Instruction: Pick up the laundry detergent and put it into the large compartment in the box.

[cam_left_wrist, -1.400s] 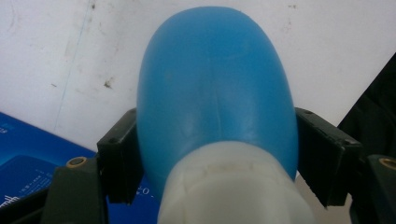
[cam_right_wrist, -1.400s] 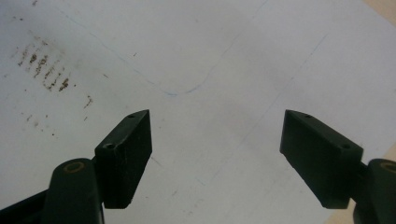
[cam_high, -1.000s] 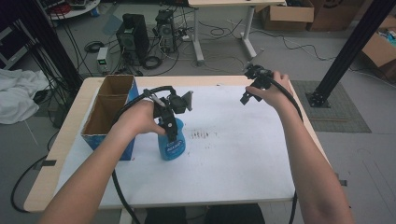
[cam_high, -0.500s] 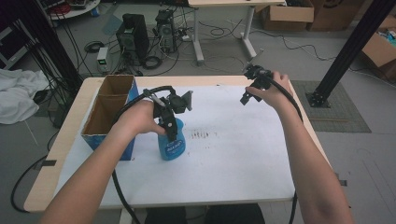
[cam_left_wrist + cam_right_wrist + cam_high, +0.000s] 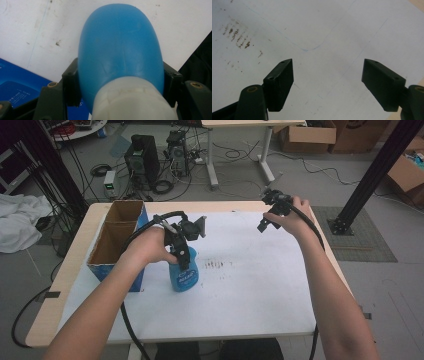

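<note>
At the left edge of the tabletop (image 5: 260,320) an open cardboard box (image 5: 116,242) stands with its two compartments facing up, likely the destination. Just right of it, the left gripper (image 5: 183,256) has just been closing and now clamps the neck of the upright blue bottle (image 5: 184,275), ready to lift. Far right, the right gripper (image 5: 265,222) hovers with jaws apart, holding nothing, kept clear of the work.

We see one change over the last second: the left gripper (image 5: 120,100) has just been closing its jaws, and they now press on both sides of the blue bottle (image 5: 120,50), just below its white collar. The bottle (image 5: 183,272) stands upright toward the left edge of the worktop (image 5: 250,285).
</note>
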